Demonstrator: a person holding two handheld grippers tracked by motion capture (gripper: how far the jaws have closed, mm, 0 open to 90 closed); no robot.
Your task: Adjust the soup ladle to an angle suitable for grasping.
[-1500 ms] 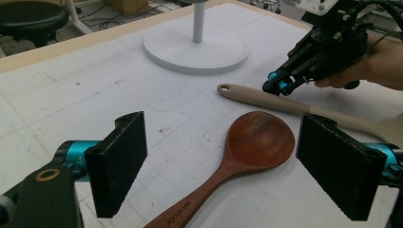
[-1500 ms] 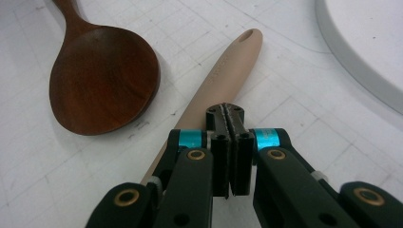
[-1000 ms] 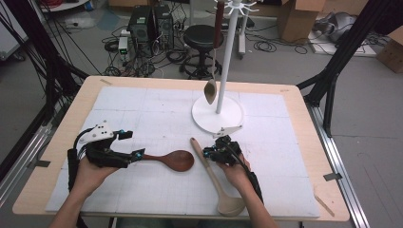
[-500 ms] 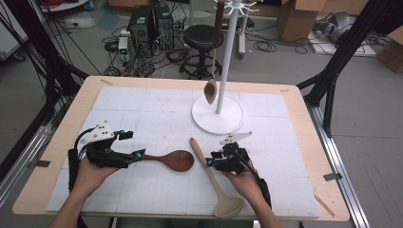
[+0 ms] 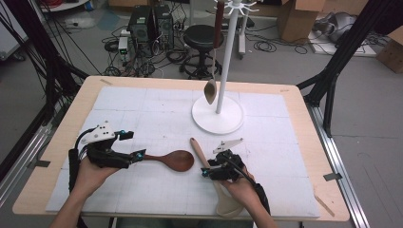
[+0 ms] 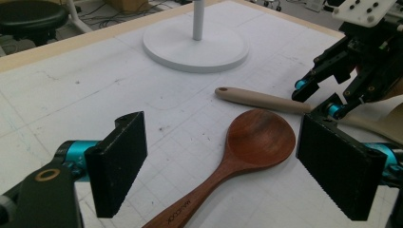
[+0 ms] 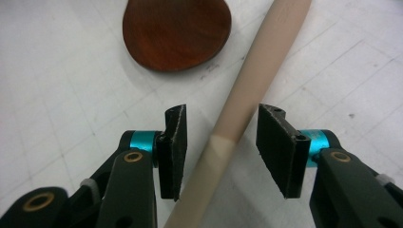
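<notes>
Your right claw [image 5: 205,172] has just been opening; its jaws now stand apart on either side of the pale wooden spatula's [image 5: 199,154] handle, a gap showing on both sides in the right gripper view, so nothing is gripped there. The spatula [image 7: 247,90] lies flat on the white mat [image 5: 157,114] of the counter [image 5: 294,99], handle pointing up towards the white stand's base [image 5: 217,116], blade end near the counter's front edge under your right hand [image 5: 240,187]; it runs slantwise between the pads (neither one touching it).

Your left claw [image 5: 135,147] sits wide open; the dark wooden spoon [image 5: 173,160] lies between its jaws in the left gripper view, handle [image 6: 190,204] passing through the gap without either pad on it, bowl [image 6: 260,137] facing up and just beside the spatula's handle [image 6: 259,99]. Your left hand [image 5: 90,173] rests low at the mat's left side.

Further back, a spoon [image 5: 210,90] hangs from the stand's post [image 5: 228,61], its bowl just above the round base.
</notes>
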